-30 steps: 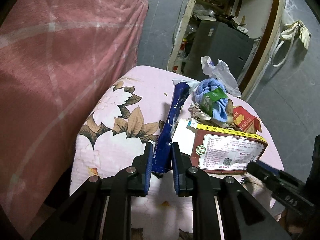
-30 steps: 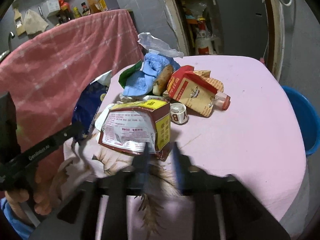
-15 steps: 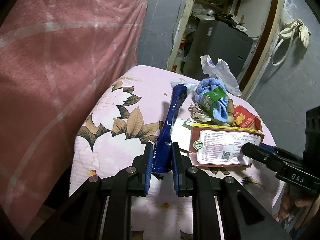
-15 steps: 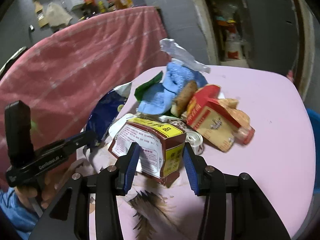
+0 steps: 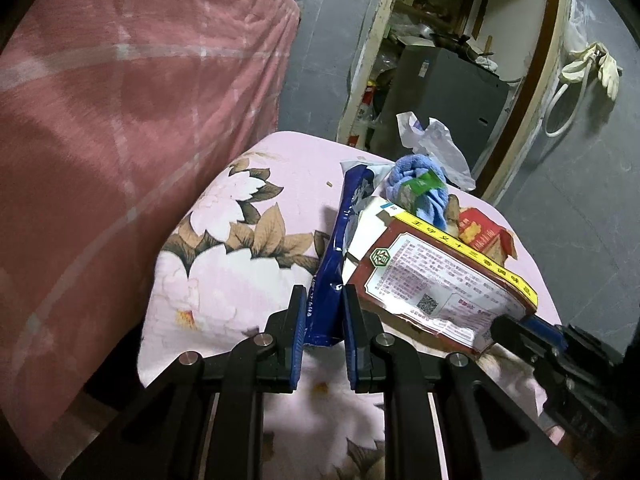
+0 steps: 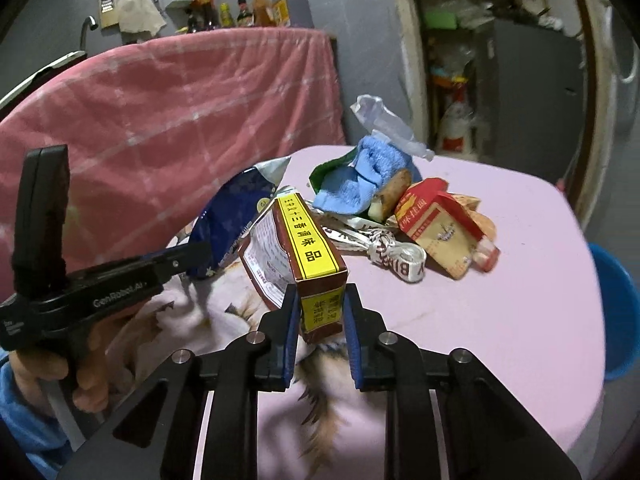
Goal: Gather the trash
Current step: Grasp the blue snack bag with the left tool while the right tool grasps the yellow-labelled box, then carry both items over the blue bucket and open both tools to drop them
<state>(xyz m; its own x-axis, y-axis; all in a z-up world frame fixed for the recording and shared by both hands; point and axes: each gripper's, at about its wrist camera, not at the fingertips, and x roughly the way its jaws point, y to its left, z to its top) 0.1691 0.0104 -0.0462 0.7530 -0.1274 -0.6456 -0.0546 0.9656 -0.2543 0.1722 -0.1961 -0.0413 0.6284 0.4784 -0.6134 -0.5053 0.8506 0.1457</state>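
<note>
My left gripper (image 5: 324,312) is shut on the lower end of a dark blue foil bag (image 5: 340,240), which also shows in the right wrist view (image 6: 232,216). My right gripper (image 6: 322,312) is shut on the corner of a brown box with a yellow strip (image 6: 308,248) and holds it tilted above the flowered pink tablecloth (image 6: 500,312); the box also shows in the left wrist view (image 5: 440,280). Behind lie a red carton (image 6: 436,216), a blue cloth (image 6: 356,180), a green wrapper (image 5: 426,184), a white crumpled bag (image 6: 384,120) and a printed strap (image 6: 396,252).
A pink checked blanket (image 5: 120,120) covers a high back at the left of the table. A blue bin (image 6: 616,312) stands on the floor at the table's right edge. A doorway with a grey cabinet (image 5: 440,92) lies beyond the table.
My right gripper closed on the brown box and lifted it, tilting it up off the cloth. My left gripper stayed shut on the blue bag.
</note>
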